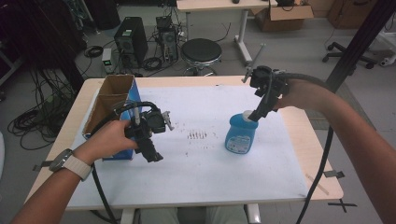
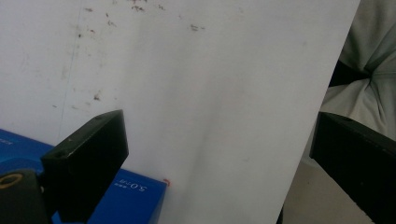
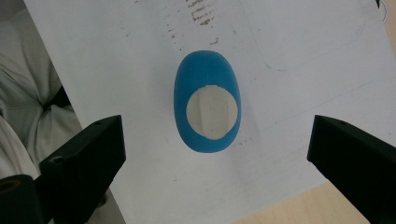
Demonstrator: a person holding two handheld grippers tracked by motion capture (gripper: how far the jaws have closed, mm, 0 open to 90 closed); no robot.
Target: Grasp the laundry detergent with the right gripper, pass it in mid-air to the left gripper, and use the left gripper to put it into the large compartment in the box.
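You're basically at the very start here, as far as I can judge. The blue bottle (image 1: 241, 135) stands upright on the white sheet (image 1: 196, 172), a bit right of the middle, and nothing is gripping it yet. Your right gripper (image 1: 256, 114) hangs right over its cap, tilted down at it. In the right gripper view you're looking straight down on the bottle (image 3: 207, 101): blue oval shoulders with the pale round cap in the centre, sitting neatly between the two black jaws, which are spread wide with plenty of sheet showing on either side. So the line-up looks good, but I'd say the descent and the squeeze are both yet to come.

Your left gripper (image 1: 150, 151) is over by the open cardboard box (image 1: 114, 100) with the blue sides, at the left part of the table (image 1: 299, 128). Its jaws are spread wide too and hold nothing. In the left gripper view you can see a blue corner of the box (image 2: 135, 193) just beside the left jaw, with bare sheet between the jaws. Can't tell if it's touching the box or just hovering near it.

If the plan is bottle into box, my read is that none of it is done: no grasp, no lift, no carry. The box is well apart from the bottle, with that smudgy patch (image 1: 196, 135) on the sheet between them. Watch the cap when you close; it looks like a small target from above, so the body below may be the safer grab.
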